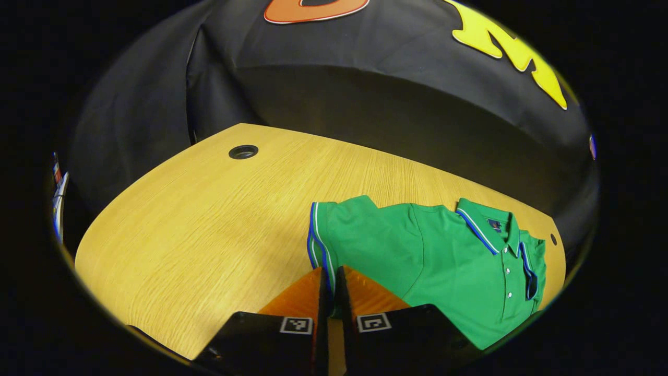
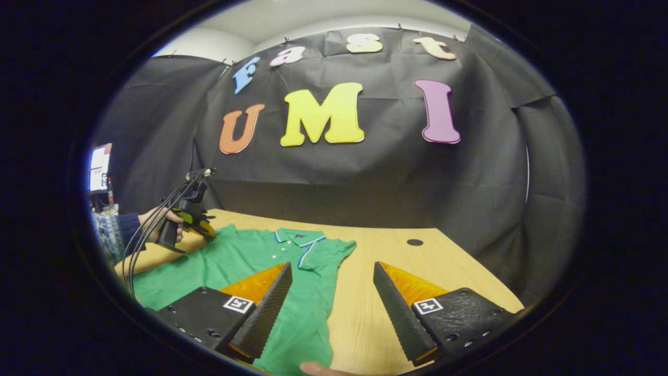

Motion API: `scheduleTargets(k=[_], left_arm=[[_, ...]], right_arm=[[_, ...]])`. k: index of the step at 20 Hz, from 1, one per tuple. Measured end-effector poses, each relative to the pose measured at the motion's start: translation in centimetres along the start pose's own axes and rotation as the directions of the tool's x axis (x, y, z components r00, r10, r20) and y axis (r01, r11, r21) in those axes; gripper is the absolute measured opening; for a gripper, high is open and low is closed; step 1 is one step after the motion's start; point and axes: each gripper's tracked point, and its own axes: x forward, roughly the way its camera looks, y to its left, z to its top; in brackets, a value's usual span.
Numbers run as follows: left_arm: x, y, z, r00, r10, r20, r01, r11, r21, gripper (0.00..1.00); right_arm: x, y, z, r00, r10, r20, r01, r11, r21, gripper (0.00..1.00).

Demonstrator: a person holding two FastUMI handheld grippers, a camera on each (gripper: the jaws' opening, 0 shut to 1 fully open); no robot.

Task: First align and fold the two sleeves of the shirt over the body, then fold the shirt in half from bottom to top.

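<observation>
the green shirt (image 1: 438,256) lies flat near the bench (image 1: 209,224) front edge with no fold done yet, the left gripper (image 1: 330,284) pinching one sleeve cuff (image 1: 317,235), the right gripper (image 2: 331,303) wide open holding nothing.

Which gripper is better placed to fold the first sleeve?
Left. The left gripper is shut on the striped sleeve cuff of the green polo shirt; the right gripper hangs open.
</observation>
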Motion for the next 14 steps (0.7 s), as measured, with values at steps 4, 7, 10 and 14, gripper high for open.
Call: scheduleTargets(k=[4,7,10,14], left_arm=[[-1.2,-1.6,1.9,0.999,0.017,0.036,-0.021,0.996,0.089,0.11],[-2.1,-4.1,2.8,0.998,0.006,0.055,-0.015,0.989,0.15,0.1],[-2.7,-7.2,2.6,0.999,-0.013,0.047,0.003,0.98,0.201,0.1],[-3.9,-11.5,1.1,1.0,0.008,0.015,-0.012,0.963,0.27,0.12]], right_arm=[[0.3,-0.6,-0.5,1.0,-0.003,-0.012,0.003,0.999,0.033,0.96],[0.5,-0.9,-1.0,1.0,-0.009,-0.022,0.01,0.999,0.044,0.95],[0.6,-1.1,-0.8,1.0,-0.009,-0.021,0.01,0.999,0.052,0.96],[0.6,-1.5,-0.7,1.0,-0.016,-0.013,0.017,0.998,0.053,0.95]])
